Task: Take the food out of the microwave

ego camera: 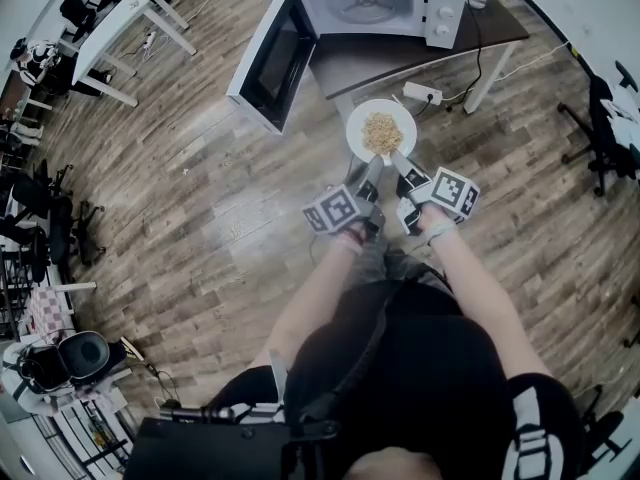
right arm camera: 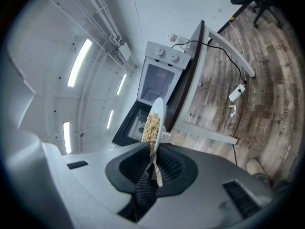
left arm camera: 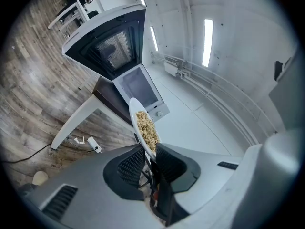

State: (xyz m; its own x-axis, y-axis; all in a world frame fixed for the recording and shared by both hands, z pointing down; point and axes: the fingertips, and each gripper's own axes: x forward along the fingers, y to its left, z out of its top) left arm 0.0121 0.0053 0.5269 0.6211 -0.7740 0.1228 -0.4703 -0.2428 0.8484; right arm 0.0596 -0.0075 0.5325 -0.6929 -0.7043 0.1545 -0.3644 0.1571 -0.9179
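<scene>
Food [ego camera: 381, 133], crumbly beige heap on round glossy white plate [ego camera: 356, 128], rim clamped in ribbed L tongs [left arm camera: 148, 152] & R tongs [right arm camera: 153, 156]

place: open office – lab-like | cues: white desks [ego camera: 125, 18], swivel chairs [ego camera: 45, 218], plank floor [ego camera: 200, 148], ceiling strip lights [left arm camera: 208, 42]

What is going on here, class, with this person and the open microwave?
A person holds a plate of food with two hand-held grippers. The left gripper and the right gripper are each clamped on the plate's near rim. The plate is already out of the microwave, whose door stands wide open. It is held in the air in front of the table and has not been set down.
</scene>
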